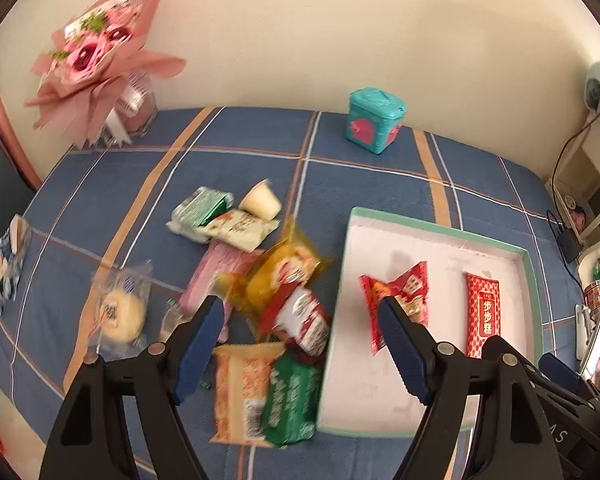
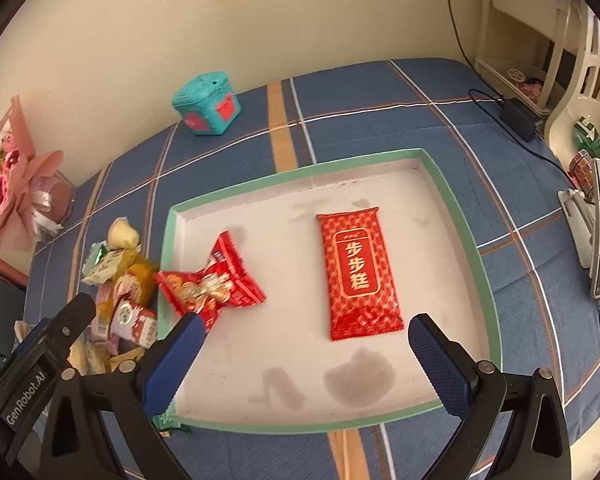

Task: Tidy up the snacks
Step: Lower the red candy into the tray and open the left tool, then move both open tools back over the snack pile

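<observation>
Red patterned packet [image 2: 358, 276] in green-rimmed white tray [image 2: 440, 172] on blue plaid cloth [image 2: 380, 96].

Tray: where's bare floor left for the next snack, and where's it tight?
In the tray, floor is bare between the crumpled red packet and the long red bar, right of the bar to the green rim, and along the stained near edge. It is crowded outside the left rim, where the snack pile presses against it.
</observation>
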Available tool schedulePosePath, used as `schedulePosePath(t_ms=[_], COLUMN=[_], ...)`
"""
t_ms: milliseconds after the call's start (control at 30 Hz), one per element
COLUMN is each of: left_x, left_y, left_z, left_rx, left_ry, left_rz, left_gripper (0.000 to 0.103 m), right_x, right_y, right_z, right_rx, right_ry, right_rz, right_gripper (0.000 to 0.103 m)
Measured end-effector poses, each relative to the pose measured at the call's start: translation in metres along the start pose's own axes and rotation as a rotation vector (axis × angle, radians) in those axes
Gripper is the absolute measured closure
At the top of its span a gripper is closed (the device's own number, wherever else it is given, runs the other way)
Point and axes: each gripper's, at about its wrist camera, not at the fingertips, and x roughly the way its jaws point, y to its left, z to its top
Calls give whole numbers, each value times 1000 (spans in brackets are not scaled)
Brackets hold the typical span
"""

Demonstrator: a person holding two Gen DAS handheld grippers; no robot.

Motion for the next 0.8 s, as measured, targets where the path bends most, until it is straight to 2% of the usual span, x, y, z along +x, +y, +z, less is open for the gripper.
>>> schedulePosePath(t_ms=[267,467,567,800], left_x=[-2,6,12,40], left_y=[59,98,110,119], left_z=[-12,-25,-29,-41], left_rx=[-121,-211,-236,-279], left_ry=[85,145,166,270], left_rz=[40,59,75,20], left_gripper=[23,24,24,24], right_x=[-14,-7,3,27], right_y=[43,90,105,127], right_z=[-22,-44,-54,-71], right_rx=[-83,-169,-193,-266], right_ry=[12,68,101,166], right_rz=[78,146,138,98], right_gripper=[0,0,1,2])
